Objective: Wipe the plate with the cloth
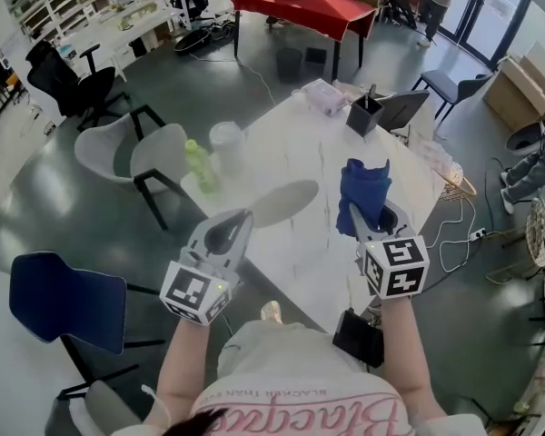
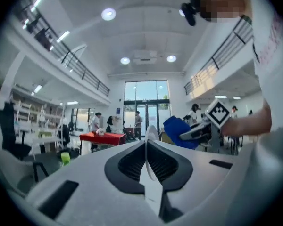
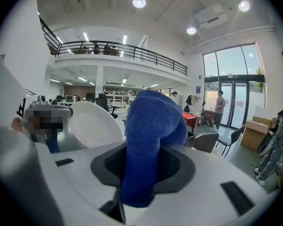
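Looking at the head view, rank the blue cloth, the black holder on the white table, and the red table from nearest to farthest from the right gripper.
1. Blue cloth: clamped in the right gripper itself.
2. Black holder: farther up the white table, beyond the cloth.
3. Red table: across the floor, at the top of the view.

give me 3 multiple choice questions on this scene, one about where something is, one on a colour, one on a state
1. Where is the plate?
A) flat on the table
B) in the left gripper
C) on a chair

2. What colour is the cloth?
A) red
B) green
C) blue

3. The jaws of the right gripper are:
A) open and empty
B) shut on the cloth
C) shut on the plate

Answers: 1 B, the plate's rim sits between its jaws. 2 C, it is blue in every view. 3 B, the right gripper view shows the cloth pinched.
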Available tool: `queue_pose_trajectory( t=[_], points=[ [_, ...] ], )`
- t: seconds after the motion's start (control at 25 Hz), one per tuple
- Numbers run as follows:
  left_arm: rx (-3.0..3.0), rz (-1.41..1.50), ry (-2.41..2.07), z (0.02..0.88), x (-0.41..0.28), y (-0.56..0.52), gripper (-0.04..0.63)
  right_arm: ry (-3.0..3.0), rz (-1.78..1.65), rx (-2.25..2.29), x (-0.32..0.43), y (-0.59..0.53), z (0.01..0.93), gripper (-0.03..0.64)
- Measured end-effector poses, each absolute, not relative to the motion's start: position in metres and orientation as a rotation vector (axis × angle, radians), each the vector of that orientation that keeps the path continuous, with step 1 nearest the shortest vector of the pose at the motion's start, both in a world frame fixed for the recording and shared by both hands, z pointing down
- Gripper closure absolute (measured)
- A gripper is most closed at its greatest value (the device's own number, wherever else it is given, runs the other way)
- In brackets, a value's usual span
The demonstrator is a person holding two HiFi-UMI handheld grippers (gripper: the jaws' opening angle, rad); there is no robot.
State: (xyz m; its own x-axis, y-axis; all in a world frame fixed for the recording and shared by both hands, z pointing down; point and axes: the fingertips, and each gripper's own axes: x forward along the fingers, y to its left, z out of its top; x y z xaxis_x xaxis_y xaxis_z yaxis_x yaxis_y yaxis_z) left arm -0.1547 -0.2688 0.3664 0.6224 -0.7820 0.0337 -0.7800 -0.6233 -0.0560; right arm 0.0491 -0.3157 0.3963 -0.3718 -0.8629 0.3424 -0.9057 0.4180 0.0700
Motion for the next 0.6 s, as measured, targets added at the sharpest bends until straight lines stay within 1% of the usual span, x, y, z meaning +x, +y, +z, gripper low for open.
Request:
queue_pose_trajectory(
  t=[0.28,0.6],
  points=[
    [-2.369,-0.414,1.015,0.371,-0.13,-0.256,0.581,-2.461,0.039,1.351,0.042,-0.3,0.347,0.499],
    [-2.028,-0.554,0.746,0.359,-0.108,-0.24,0.581,-2.551,-0.168,0.955,0.0,-0.274,0.301,0.499]
  ],
)
